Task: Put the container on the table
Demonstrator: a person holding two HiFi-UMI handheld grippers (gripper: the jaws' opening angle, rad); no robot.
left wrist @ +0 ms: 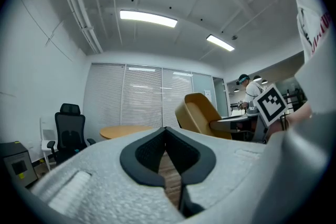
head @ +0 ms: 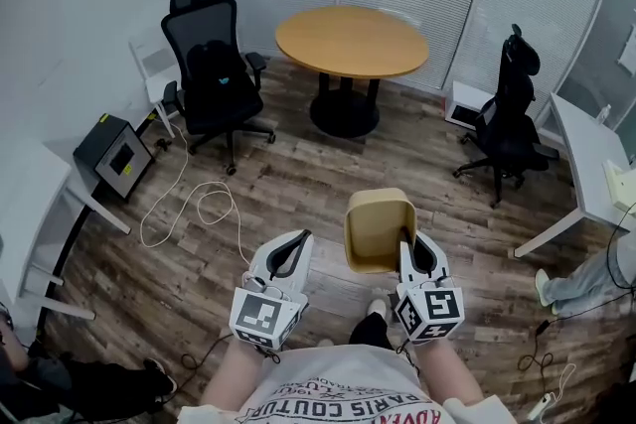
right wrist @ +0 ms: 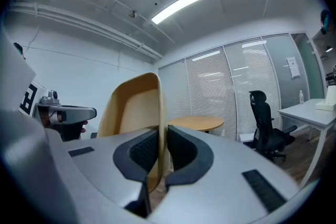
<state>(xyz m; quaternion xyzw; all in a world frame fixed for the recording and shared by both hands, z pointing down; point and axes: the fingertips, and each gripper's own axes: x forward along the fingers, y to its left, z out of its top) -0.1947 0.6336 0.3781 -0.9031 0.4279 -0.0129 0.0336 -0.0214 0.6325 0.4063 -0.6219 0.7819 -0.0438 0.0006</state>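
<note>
The container (head: 376, 223) is a tan plastic tub, held in the air over the wooden floor with its open side towards me. My right gripper (head: 405, 238) is shut on the tub's right wall. In the right gripper view the thin wall (right wrist: 157, 107) stands pinched between the dark pads (right wrist: 181, 147). My left gripper (head: 304, 235) hovers just left of the tub, shut and empty, its tips touching (left wrist: 166, 129). The tub (left wrist: 202, 113) shows to its right there. The round wooden table (head: 351, 40) stands well ahead across the room.
Black office chairs stand left (head: 214, 65) and right (head: 512, 114) of the table. A white desk (head: 586, 154) lines the right wall, another (head: 40, 204) the left. A black box (head: 117, 154) and a white cable (head: 199, 209) lie on the floor. A person's legs (head: 576, 288) show at right.
</note>
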